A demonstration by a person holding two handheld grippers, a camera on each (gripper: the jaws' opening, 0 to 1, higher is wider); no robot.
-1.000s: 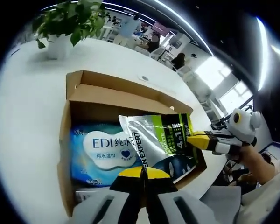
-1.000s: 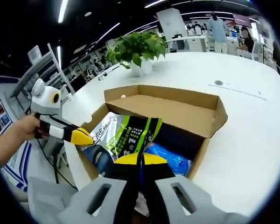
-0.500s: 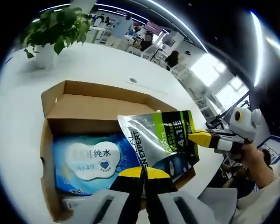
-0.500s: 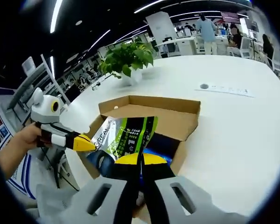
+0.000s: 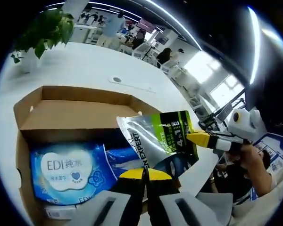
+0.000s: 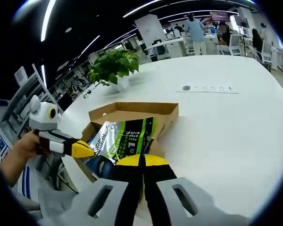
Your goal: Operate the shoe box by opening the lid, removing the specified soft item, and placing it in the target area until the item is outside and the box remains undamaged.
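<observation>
Left gripper view showed the box already open, its lid folded back, on the white table. The left gripper had its jaws closed on one edge of the silver-and-green pouch, and the right gripper came in from the right, its yellow tip touching the pouch's opposite edge; whether that tip pinched the pouch could not be told there. Right gripper view showed the right gripper with its jaws together at the pouch and the other gripper at its far edge.

By my reading the lid step was done and the pouch was lifted mostly clear of the box, held between both grippers above its near corner. Carrying it to the target area and setting it down remained; no marked target area was visible.

Inside the box lay a blue wipes pack flat on the bottom, with something white beneath its near edge, too hidden to name.
</observation>
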